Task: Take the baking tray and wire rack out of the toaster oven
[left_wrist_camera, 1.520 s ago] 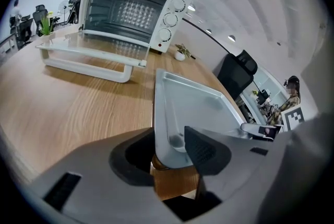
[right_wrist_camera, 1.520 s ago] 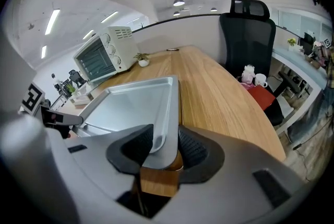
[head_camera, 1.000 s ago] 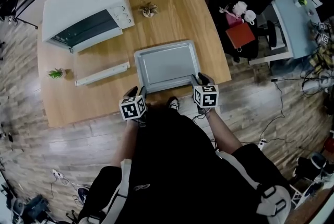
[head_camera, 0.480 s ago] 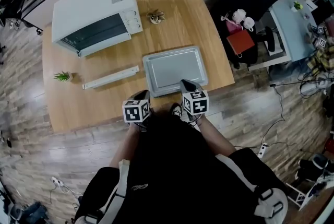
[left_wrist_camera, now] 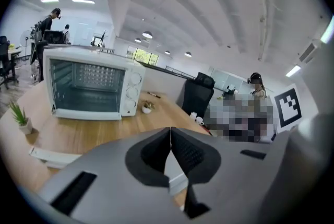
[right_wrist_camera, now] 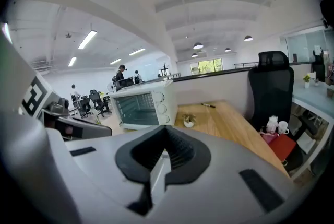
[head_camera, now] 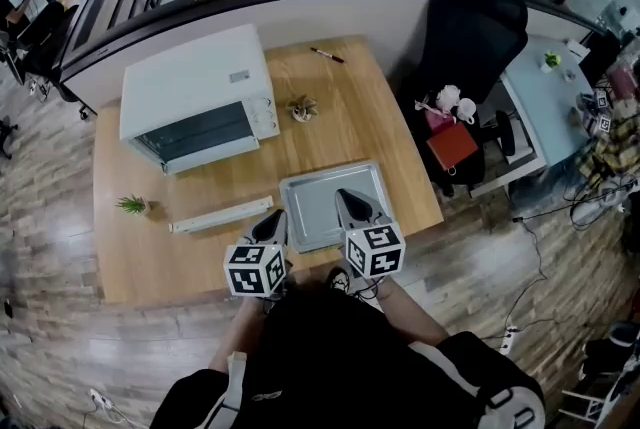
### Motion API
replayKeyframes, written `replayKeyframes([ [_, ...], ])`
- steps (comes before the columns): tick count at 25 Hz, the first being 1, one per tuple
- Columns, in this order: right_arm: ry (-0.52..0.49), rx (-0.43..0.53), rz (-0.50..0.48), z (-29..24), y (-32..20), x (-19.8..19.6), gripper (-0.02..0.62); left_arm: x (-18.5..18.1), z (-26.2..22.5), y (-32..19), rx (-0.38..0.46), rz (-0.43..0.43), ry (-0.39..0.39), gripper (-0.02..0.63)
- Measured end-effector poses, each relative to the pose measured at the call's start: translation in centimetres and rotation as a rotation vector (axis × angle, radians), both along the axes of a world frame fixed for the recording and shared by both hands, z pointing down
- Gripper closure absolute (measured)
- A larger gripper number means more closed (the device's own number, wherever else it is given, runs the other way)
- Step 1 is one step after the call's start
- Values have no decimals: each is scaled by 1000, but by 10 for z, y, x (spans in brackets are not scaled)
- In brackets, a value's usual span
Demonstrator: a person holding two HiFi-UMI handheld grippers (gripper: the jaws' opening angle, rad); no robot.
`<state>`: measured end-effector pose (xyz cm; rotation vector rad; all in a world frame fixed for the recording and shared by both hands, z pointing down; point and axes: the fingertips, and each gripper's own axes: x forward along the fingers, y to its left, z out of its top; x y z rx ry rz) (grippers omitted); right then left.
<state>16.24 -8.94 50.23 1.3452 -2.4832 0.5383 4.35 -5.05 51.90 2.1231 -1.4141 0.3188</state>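
Note:
The grey baking tray (head_camera: 325,205) lies flat on the wooden table (head_camera: 380,127) near its front edge. The white toaster oven (head_camera: 195,92) stands at the back left, and wire bars show inside its cavity (left_wrist_camera: 88,82). My left gripper (head_camera: 274,218) hangs above the tray's front left corner, shut and empty (left_wrist_camera: 170,132). My right gripper (head_camera: 346,198) is above the tray's front part, also shut with nothing in it (right_wrist_camera: 166,142). Neither touches the tray.
A long white bar (head_camera: 221,215) lies left of the tray. A small potted plant (head_camera: 132,206) stands at the table's left, a small ornament (head_camera: 302,107) beside the oven, a pen (head_camera: 327,55) at the back. A black chair (head_camera: 470,37) and cluttered side table stand to the right.
Both grippers have left the tray's front corners, risen towards the head camera and drawn closer together, jaws now shut. The tray stays flat on the table.

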Motion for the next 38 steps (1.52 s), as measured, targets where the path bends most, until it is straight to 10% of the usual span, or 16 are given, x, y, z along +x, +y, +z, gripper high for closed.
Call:
replayKeyframes([
  [12, -49, 253, 21, -114, -10, 15, 588, -7, -130, -15, 385, -60, -87, 581],
  [38, -24, 342, 4, -124, -4, 24, 588, -4, -134, -14, 426, -73, -89, 581],
])
